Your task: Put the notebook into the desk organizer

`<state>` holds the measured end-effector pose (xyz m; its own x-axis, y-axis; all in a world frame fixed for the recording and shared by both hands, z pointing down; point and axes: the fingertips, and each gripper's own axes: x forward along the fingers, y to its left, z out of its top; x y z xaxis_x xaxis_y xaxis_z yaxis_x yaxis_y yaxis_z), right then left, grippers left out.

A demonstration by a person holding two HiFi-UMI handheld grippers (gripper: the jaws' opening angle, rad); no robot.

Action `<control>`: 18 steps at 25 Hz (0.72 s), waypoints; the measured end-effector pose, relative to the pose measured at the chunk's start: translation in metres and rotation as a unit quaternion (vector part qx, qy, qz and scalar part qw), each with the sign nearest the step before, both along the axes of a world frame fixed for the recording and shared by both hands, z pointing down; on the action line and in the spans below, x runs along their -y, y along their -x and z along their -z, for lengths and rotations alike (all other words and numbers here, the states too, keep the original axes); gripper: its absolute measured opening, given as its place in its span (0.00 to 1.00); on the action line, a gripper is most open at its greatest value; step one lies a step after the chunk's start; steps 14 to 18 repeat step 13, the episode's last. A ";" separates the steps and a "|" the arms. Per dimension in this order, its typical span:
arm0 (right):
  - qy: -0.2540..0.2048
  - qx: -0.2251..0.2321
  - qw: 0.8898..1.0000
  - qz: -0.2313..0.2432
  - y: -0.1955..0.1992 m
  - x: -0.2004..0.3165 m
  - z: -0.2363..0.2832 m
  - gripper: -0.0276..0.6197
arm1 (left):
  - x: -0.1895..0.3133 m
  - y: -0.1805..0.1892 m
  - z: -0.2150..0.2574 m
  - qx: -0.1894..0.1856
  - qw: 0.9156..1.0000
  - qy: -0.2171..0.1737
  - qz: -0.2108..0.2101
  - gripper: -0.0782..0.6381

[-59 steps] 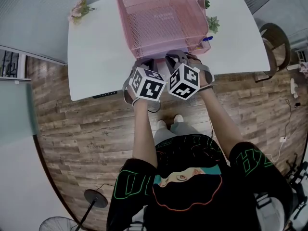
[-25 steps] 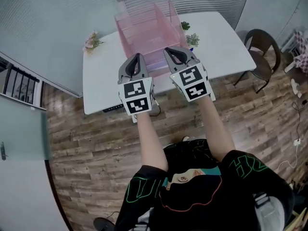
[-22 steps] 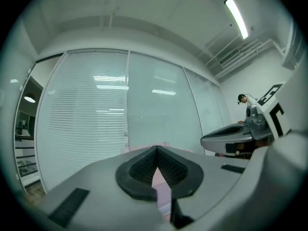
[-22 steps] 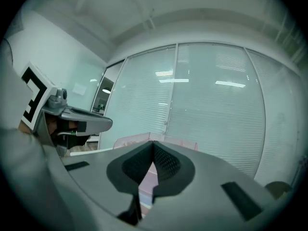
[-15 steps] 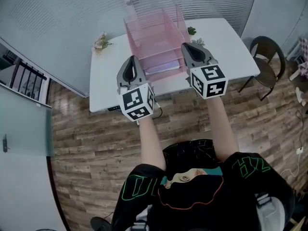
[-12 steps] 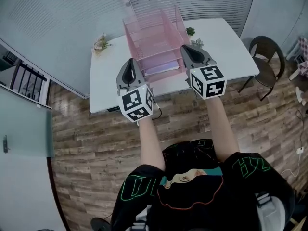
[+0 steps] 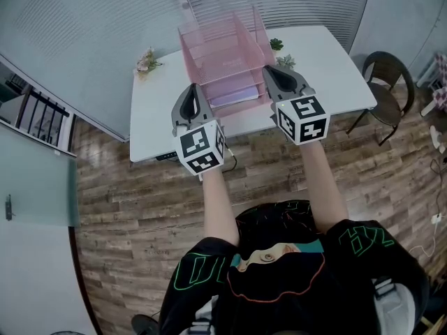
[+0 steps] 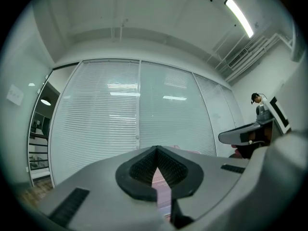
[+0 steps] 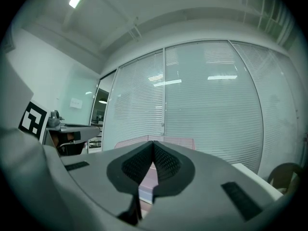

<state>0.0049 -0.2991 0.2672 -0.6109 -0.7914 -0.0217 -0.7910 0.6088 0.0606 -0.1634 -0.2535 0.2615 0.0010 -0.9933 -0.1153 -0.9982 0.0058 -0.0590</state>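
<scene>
The pink mesh desk organizer (image 7: 222, 47) stands on the white table (image 7: 328, 61). A pale notebook (image 7: 234, 95) lies in its bottom tier. My left gripper (image 7: 193, 89) is raised at the organizer's front left, shut and empty. On the front right my right gripper (image 7: 269, 69) hovers, also shut with nothing in it. In the left gripper view the left gripper (image 8: 156, 148) points level at the blinds, with a strip of the pink organizer (image 8: 162, 192) showing past the closed tips. The right gripper view has the right gripper (image 9: 153, 143) closed in front of the organizer (image 9: 180, 141).
A small flower bunch (image 7: 147, 61) sits at the table's left; two little potted plants (image 7: 278, 45) stand right of the organizer. A dark chair (image 7: 391, 72) is at the table's right end. A glass wall with blinds runs behind. Wooden floor lies below my arms.
Both grippers have drawn back from the organizer's bottom tier, risen and spread apart to its two sides. Over the last half second they have hardly moved.
</scene>
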 end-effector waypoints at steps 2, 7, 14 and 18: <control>-0.002 -0.003 1.000 0.002 0.000 0.000 0.000 0.05 | 0.001 -0.001 -0.001 0.000 1.000 0.001 0.001 0.11; -0.004 -0.009 1.000 0.006 0.003 0.002 -0.003 0.05 | 0.007 -0.005 -0.006 -0.008 1.000 0.007 -0.005 0.11; -0.006 -0.009 1.000 0.015 0.006 -0.003 -0.008 0.05 | 0.004 -0.004 -0.012 -0.012 1.000 0.008 -0.006 0.11; -0.006 -0.009 1.000 0.015 0.006 -0.003 -0.008 0.05 | 0.004 -0.004 -0.012 -0.012 1.000 0.008 -0.006 0.11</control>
